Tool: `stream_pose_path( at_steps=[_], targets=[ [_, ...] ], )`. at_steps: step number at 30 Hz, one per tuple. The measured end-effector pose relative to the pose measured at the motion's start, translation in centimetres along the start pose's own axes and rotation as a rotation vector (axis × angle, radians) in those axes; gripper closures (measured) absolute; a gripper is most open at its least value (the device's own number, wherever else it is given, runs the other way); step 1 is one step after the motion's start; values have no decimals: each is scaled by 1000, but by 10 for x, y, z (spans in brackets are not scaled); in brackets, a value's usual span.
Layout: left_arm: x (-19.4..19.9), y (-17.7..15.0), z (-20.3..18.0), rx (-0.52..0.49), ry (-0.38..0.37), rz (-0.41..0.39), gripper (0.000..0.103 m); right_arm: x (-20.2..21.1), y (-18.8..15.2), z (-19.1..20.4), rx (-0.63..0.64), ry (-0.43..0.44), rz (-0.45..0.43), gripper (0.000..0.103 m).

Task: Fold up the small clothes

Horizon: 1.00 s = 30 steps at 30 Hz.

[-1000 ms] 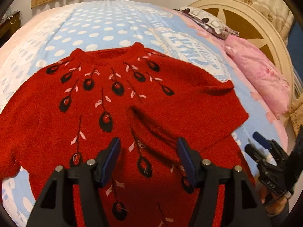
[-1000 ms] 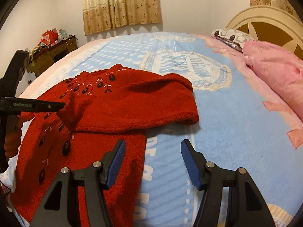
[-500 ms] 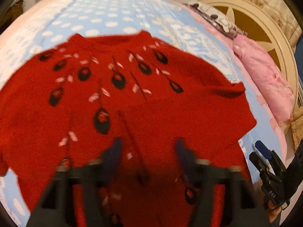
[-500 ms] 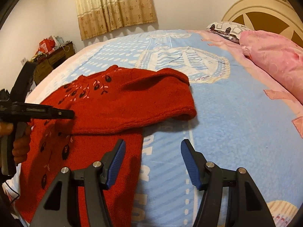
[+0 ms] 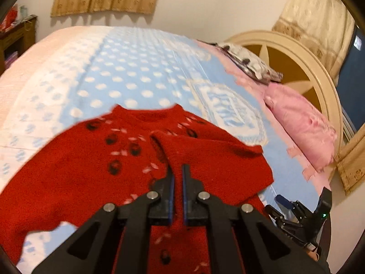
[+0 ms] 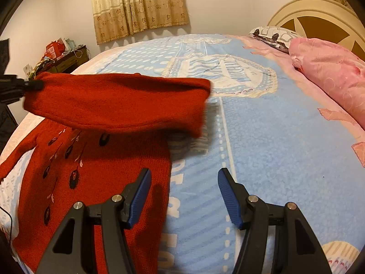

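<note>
One claw is holding up a sleeve of the red sweater on the bed.

From the left claw's camera, the left claw [image 5: 178, 173] is pinching the sleeve [image 5: 205, 157] of the red sweater [image 5: 75, 166], its fingers pressed almost together on the cloth. The sweater is lying on the blue blanket [image 5: 136, 75] with white dots, and a pink pillow [image 5: 301, 123] is sitting near the headboard [image 5: 296, 52]. From the right claw's camera, the right claw [image 6: 184, 187] is hanging spread wide and holding nothing, over the sweater's edge [image 6: 159, 182] and the blanket. The sleeve [image 6: 118, 102] is hanging in the air above the sweater's body, gripped at its far left end.
</note>
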<state>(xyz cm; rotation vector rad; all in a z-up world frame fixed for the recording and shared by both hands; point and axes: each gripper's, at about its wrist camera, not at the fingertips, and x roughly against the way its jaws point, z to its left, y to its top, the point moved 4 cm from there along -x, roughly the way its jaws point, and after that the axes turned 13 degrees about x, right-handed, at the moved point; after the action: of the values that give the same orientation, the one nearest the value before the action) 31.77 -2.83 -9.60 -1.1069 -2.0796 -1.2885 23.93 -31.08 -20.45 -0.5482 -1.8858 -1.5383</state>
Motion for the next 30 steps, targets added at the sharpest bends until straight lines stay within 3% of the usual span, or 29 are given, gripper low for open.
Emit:
stream_pose_path(
  at_steps=[9, 11, 15, 18, 20, 25, 28, 30],
  targets=[
    [-17, -22, 83, 120, 117, 59, 98, 4, 3, 1, 16, 13, -3, 42],
    [-24, -31, 100, 151, 125, 72, 98, 10, 10, -3, -7, 56, -9, 42],
    [-36, -45, 118, 190, 128, 93, 98, 4, 35, -29, -201, 227, 19, 42],
    [-33, -47, 123, 206, 99, 83, 98, -10, 63, -38, -217, 243, 15, 43],
    [-28, -47, 124, 209, 82, 76, 98, -29, 78, -42, -253, 278, 41, 53],
    [-30, -48, 127, 209, 60, 83, 98, -90, 102, -51, -372, 336, 128, 58],
    [-33, -49, 126, 196, 52, 86, 98, -113, 111, -54, -428, 354, 146, 89],
    [-32, -48, 127, 196, 43, 88, 98, -118, 119, -55, -451, 354, 134, 99]
  ],
)
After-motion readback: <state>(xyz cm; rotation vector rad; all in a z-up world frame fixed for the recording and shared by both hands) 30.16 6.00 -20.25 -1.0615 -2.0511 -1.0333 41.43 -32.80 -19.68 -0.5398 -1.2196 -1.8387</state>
